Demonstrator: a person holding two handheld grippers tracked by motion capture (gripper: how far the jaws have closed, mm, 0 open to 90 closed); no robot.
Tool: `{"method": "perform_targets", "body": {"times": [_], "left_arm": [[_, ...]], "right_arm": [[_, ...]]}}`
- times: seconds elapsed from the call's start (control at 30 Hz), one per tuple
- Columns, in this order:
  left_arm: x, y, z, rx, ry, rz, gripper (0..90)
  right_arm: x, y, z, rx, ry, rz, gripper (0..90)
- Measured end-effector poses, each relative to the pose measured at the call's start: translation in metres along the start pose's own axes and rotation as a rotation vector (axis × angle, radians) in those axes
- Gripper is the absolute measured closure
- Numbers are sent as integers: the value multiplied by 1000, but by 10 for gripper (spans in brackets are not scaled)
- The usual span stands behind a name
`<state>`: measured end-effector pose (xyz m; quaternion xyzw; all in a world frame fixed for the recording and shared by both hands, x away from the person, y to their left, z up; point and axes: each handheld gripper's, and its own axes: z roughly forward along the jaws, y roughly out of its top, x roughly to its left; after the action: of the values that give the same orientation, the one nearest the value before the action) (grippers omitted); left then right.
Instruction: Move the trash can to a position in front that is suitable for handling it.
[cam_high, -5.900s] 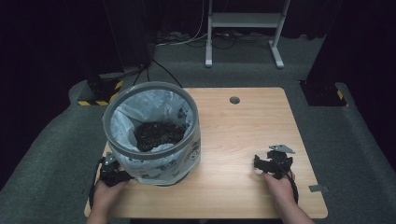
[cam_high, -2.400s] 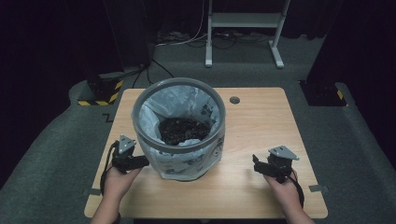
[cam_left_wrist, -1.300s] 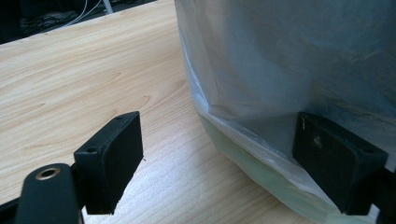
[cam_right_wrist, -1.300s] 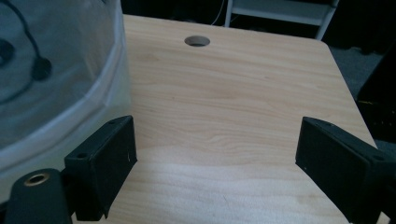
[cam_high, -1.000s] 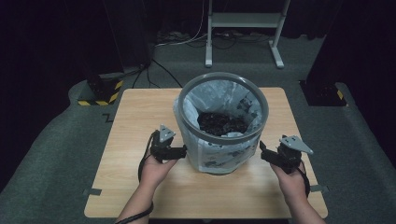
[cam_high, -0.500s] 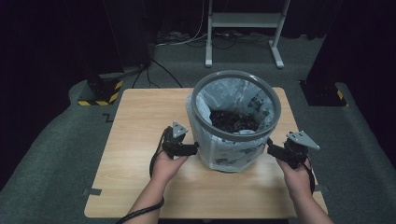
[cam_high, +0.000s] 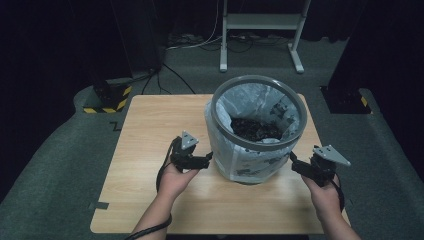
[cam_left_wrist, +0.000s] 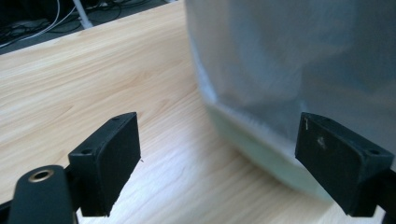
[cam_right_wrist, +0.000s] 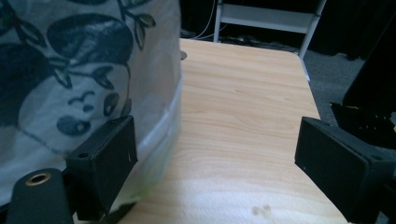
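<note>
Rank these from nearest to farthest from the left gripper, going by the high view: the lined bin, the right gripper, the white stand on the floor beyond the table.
1. The lined bin, right beside the left gripper, on its right.
2. The right gripper, past the bin near the table's right edge.
3. The white stand, on the floor beyond the table's far edge.

Left tool (cam_high: 206, 159) jaws wide apart, right tool (cam_high: 295, 162) likewise, forearms low
</note>
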<state>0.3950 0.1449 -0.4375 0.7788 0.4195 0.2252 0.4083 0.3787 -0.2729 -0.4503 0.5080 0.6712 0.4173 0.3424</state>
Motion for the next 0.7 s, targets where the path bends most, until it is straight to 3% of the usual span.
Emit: {"method": "perform_targets", "body": {"times": [0.13, 0.33, 0.47, 0.53, 0.63, 0.7], "left_arm": [[10, -13, -10, 25, 8, -8, 140], [34, -47, -14, 135, 52, -32, 144], [48, -74, -9, 230, 103, -46, 146], [51, -77, -9, 236, 100, -66, 144], [55, -85, -9, 260, 122, -77, 143], [58, -90, -8, 271, 125, -106, 142]], "right_arm": [[-6, -6, -5, 10, 2, 6, 130], [-14, -23, -5, 35, -2, 22, 130], [-17, -42, 6, 107, 7, 42, 130], [-18, -49, 10, 137, 14, 67, 129], [-18, -54, 14, 163, 19, 72, 129], [-15, -59, 19, 203, 29, 72, 129]]}}
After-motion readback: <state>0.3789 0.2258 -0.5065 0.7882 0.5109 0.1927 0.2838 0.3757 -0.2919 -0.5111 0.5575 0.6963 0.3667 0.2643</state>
